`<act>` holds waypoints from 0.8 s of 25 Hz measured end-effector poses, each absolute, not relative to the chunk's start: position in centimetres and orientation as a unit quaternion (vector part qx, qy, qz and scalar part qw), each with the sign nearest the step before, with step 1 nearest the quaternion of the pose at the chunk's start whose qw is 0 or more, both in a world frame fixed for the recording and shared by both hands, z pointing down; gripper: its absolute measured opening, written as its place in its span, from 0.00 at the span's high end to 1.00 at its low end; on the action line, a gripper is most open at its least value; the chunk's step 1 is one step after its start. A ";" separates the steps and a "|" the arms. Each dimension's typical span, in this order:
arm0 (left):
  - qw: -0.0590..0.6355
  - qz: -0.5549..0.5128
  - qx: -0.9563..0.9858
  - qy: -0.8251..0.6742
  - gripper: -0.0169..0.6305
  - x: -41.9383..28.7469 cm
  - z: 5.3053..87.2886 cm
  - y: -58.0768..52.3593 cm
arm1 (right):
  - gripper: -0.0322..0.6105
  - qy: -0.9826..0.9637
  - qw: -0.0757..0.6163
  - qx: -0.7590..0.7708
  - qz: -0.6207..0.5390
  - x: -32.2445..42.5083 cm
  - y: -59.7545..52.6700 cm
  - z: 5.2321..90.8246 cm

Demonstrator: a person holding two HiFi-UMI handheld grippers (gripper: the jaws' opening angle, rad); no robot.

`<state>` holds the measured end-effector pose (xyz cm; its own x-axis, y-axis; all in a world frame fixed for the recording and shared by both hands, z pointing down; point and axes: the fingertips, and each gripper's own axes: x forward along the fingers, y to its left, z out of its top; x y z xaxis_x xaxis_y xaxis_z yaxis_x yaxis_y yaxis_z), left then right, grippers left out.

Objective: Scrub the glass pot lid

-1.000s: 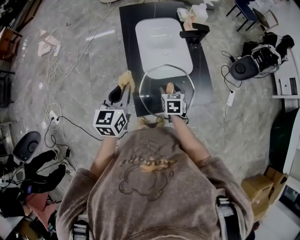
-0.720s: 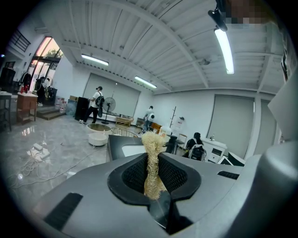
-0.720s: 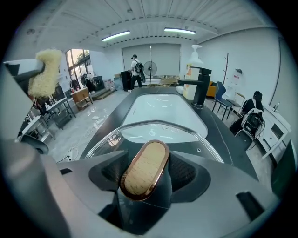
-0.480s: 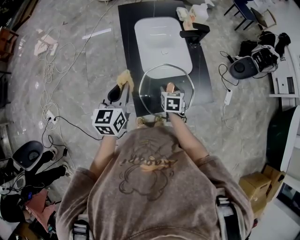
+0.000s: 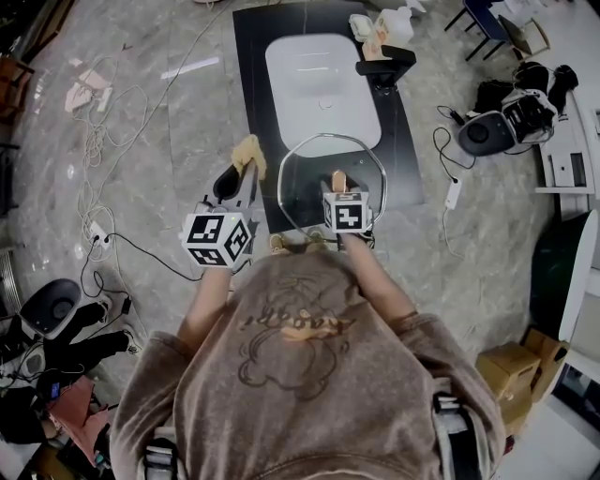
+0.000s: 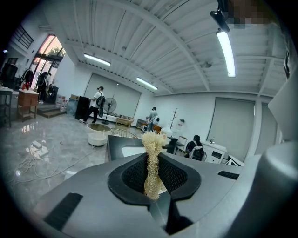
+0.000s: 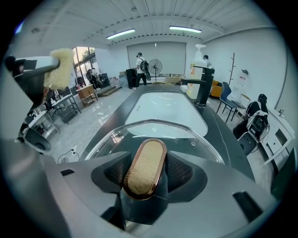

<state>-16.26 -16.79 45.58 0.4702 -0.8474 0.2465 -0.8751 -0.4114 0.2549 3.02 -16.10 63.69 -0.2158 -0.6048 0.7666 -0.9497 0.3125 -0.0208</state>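
Observation:
The glass pot lid [image 5: 309,167] is a round clear lid with a metal rim and an oval wooden knob [image 7: 146,167]. It hangs over the front of the black counter. My right gripper [image 5: 339,184] has the knob between its jaws, which are closing, with the pads against the knob's sides. The lid's glass [image 7: 160,131] spreads out beyond the jaws. My left gripper [image 5: 244,173] is left of the lid, off the counter's edge. It is shut on a tan fibrous scrubber [image 6: 152,160], whose tuft [image 5: 248,150] sticks out past the fingertips.
A white sink [image 5: 323,80] is set in the black counter [image 5: 253,56], with a black faucet [image 5: 386,64] and bottles [image 5: 384,23] at its far right. Cables and a power strip [image 5: 103,230] lie on the marble floor at left. Bags and gear [image 5: 511,117] are at right.
Both grippers and the lid sit a little higher and further left in the head view. The grips on the knob and the scrubber look the same.

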 end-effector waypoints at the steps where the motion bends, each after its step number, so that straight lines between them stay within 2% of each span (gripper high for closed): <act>1: 0.176 0.039 0.839 -0.512 0.87 -16.1 45.6 -16.8 | 0.60 -0.742 0.340 0.520 0.252 3.0 -16.0 63.7; 7: 0.178 0.038 0.842 -0.509 0.87 -15.1 45.6 -16.8 | 0.68 -0.763 0.366 0.487 0.217 4.1 -15.8 63.3; 20: 0.183 0.036 0.839 -0.512 0.87 -14.2 45.5 -16.5 | 0.67 -0.777 0.386 0.456 0.198 3.9 -16.5 63.4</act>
<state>-14.17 -16.55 45.47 0.4737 -0.8450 0.2484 -0.8715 -0.4091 0.2703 3.93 -16.54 63.43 -0.2858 -0.5564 0.7802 -0.8616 0.5056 0.0450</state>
